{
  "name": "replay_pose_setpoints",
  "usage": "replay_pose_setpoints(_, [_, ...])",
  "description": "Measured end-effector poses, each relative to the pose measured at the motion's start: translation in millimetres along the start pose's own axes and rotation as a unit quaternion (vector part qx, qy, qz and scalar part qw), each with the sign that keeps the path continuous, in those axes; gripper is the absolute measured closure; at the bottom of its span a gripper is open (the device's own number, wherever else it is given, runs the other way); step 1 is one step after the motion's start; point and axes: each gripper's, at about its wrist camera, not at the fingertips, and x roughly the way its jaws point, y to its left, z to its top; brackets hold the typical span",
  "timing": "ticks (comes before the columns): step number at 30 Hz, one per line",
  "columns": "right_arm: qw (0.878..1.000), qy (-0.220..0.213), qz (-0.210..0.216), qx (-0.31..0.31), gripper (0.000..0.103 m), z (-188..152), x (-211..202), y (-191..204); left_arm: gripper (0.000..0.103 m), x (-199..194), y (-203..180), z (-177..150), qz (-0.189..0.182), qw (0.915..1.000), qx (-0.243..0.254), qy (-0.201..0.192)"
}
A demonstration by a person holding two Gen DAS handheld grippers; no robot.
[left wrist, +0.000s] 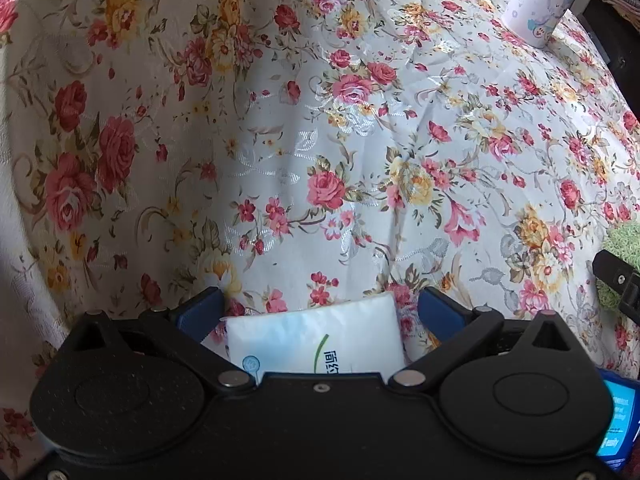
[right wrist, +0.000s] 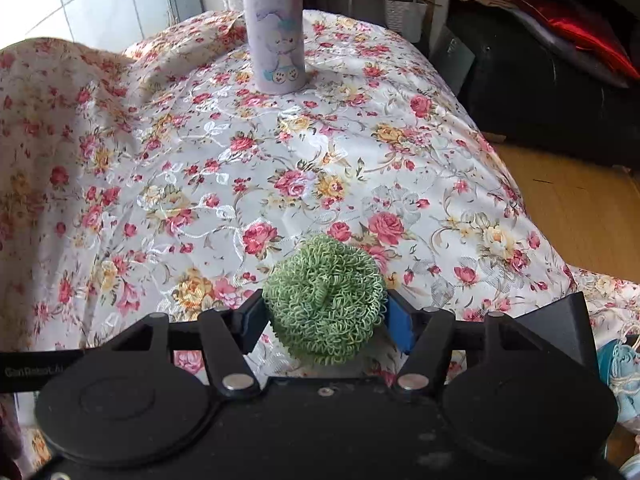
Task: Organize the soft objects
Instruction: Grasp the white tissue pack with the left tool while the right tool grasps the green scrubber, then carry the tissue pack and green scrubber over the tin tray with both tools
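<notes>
light: soft daylight, sheen on floral cloth (left wrist: 320, 140) | focus: sharp | edges: fisheye bending, dark corners

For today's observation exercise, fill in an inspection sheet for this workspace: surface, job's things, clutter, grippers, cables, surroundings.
Surface: floral cloth, wrinkled.
Job's things: white tissue pack; green scrubber.
Clutter: lilac bottle, upright, far end.
Grippers: left gripper open, fingers apart from the pack; right gripper fingers against the scrubber's sides.
Cables: nothing seen.
Surroundings: tiled wall, dark sofa, wooden floor.
</notes>
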Motion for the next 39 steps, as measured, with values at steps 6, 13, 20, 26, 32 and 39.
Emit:
replay_pose_setpoints(6, [1.000, 0.005, -0.021, -0.012, 0.044, -2.2, 7.6, 5.7, 0.004, -6.3, 12.5, -1.6, -0.021, 0.9993, -0.031, -0.001])
replay_pose_setpoints(13, [0.999, 0.003, -0.039, -0.018, 0.047, -3.3, 10.7, 8.8, 0.004, -12.1, 12.1, -10.7, -0.032, 0.9991, -0.028, 0.005])
replay_pose_setpoints(20, [0.999, -0.001, -0.034, -0.010, 0.047, -3.8, 10.2, 5.8, 0.012, -11.0, 2.1, -14.3, -0.029, 0.9995, -0.005, 0.011])
replay_pose_setpoints(26, [1.000, -0.007, -0.019, 0.008, 0.048, -4.8, 8.4, -0.3, 0.034, -17.0, -1.5, -15.6, -0.026, 0.9994, 0.003, -0.020])
replay_pose_setpoints(32, [1.000, -0.013, -0.008, 0.020, 0.048, -5.0, 5.6, -4.2, 0.035, -19.1, 7.5, -11.1, -0.043, 0.9981, -0.028, -0.034])
replay_pose_setpoints(39, [0.999, -0.028, -0.009, 0.017, 0.048, 0.3, -5.8, -0.8, 0.035, -21.0, 14.7, -10.9, -0.041, 0.9963, -0.054, -0.053])
